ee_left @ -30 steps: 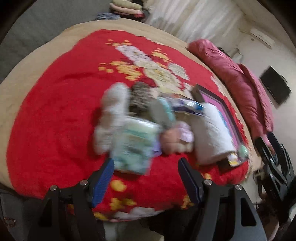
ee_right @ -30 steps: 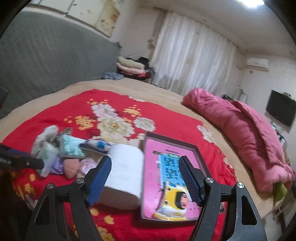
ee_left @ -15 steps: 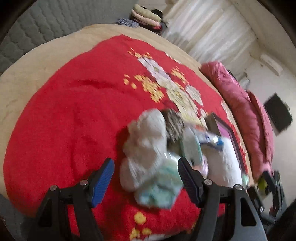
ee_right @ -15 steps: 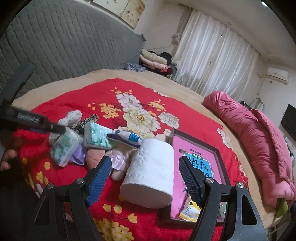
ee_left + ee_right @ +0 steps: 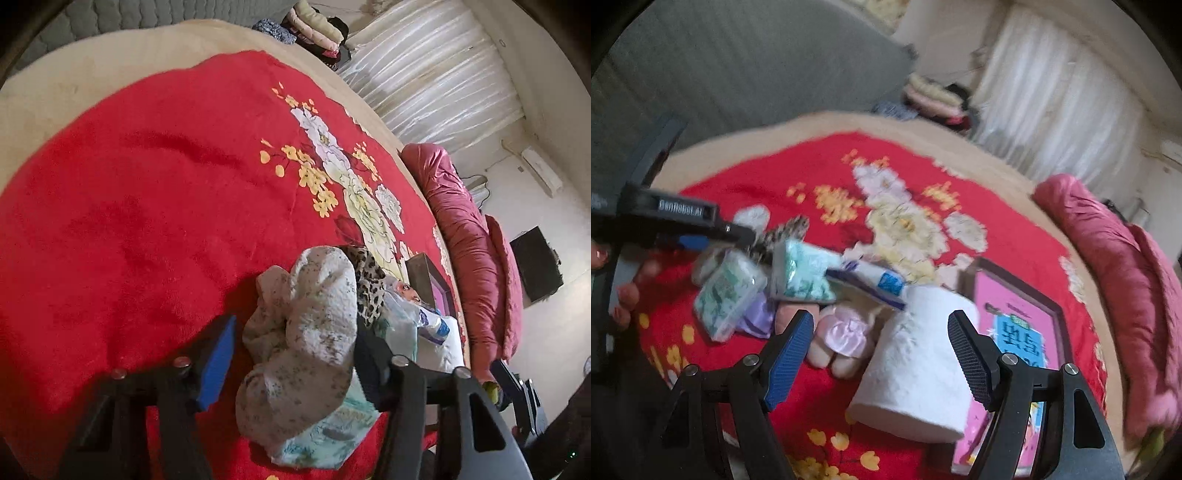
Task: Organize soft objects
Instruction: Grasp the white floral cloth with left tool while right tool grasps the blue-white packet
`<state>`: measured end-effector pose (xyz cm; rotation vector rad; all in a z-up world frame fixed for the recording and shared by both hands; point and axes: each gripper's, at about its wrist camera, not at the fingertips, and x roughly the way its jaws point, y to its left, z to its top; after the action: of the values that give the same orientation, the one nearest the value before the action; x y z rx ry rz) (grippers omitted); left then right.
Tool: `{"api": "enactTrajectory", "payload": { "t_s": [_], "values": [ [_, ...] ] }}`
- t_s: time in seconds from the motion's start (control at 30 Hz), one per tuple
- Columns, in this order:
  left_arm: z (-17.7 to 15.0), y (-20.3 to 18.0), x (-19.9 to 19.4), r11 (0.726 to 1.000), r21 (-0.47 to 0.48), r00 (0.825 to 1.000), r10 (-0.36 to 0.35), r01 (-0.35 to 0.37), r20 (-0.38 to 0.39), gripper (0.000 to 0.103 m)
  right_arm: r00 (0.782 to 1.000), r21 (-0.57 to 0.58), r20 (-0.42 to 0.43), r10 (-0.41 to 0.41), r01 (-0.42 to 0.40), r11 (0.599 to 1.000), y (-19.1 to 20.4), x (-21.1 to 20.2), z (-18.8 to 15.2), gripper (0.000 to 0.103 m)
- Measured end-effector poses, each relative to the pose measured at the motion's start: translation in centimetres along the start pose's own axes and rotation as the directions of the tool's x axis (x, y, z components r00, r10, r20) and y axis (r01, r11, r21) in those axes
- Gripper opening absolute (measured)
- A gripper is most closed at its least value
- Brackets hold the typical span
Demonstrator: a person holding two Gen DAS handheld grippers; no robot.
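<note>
Nearest in the left wrist view, the left gripper (image 5: 295, 354) has its jaws spread wide, released, straddling a crumpled speckled white cloth (image 5: 310, 325) that sits directly between them on the red floral blanket (image 5: 147, 206). No pad appears to press the cloth yet. Just under the cloth's near edge lies a pale green tissue pack (image 5: 332, 432), and just beyond the right jaw a leopard-print fabric (image 5: 369, 284) peeks out. In the right wrist view, the right gripper (image 5: 882, 354) is likewise released and empty, its jaws framing a white paper roll (image 5: 919, 365) lying on its side, with a small pink plush toy (image 5: 842, 339) just ahead of the left jaw. Further ahead a second green tissue pack (image 5: 801, 273) and a blue-and-white packet (image 5: 875, 280) lean together. Beyond the right jaw lies a framed pink picture (image 5: 1019, 325); farther still, a rolled pink quilt (image 5: 1123, 266). The step in hand looks like picking up the cloth; the next move likely calls for closing the left jaws on it without snagging the tissue pack below.
</note>
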<state>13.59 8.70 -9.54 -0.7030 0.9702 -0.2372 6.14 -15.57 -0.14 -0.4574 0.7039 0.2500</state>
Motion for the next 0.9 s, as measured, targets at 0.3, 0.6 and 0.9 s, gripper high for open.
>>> {"api": "enactTrajectory", "payload": {
  "t_s": [0.3,0.6,0.9],
  "values": [
    [0.5,1.4,0.9,0.998,-0.043,0.998,-0.056,0.055,-0.009,0.034,0.993,-0.214,-0.104,-0.058,0.035,0.976,1.8,5.3,2.0,0.076],
    [0.5,1.2,1.0,0.997,-0.032,0.998,-0.066,0.066,-0.013,0.034,0.983,-0.246,-0.164,-0.084,0.042,0.968,1.2,10.3,3.7,0.076],
    [0.6,1.8,1.1,0.997,-0.041,0.998,-0.067,0.066,-0.021,0.034,0.975,-0.178,-0.221,-0.014,-0.026,0.984,0.3,13.5,5.1,0.049]
  ]
}}
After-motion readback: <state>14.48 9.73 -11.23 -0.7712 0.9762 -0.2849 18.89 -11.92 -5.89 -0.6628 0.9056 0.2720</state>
